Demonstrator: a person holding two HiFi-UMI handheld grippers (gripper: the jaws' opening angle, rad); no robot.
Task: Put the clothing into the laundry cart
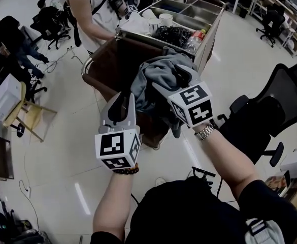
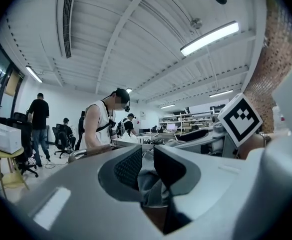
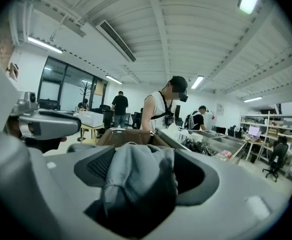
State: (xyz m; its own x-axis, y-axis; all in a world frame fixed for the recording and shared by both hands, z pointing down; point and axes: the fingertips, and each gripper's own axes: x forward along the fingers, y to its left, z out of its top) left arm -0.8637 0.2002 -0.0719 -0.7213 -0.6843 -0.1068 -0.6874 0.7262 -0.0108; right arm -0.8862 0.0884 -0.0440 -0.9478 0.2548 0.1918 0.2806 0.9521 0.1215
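A grey garment (image 1: 158,78) hangs bunched over the near rim of the brown laundry cart (image 1: 112,60). My left gripper (image 1: 123,98) is at its left edge, and in the left gripper view this gripper (image 2: 146,169) is shut on a fold of the grey cloth (image 2: 148,184). My right gripper (image 1: 176,75) sits on top of the heap. Seen in the right gripper view, the right gripper (image 3: 141,169) has its jaws standing wide, with a thick bundle of the garment (image 3: 136,179) lying between them. The cart's brown wall (image 3: 126,136) shows just beyond.
A steel trolley (image 1: 209,14) with bins, cups and a bottle stands right behind the cart. A person in a white sleeveless top (image 1: 92,9) leans over it. A black office chair (image 1: 285,100) is at the right, and a yellow stool with a white box (image 1: 6,98) at the left.
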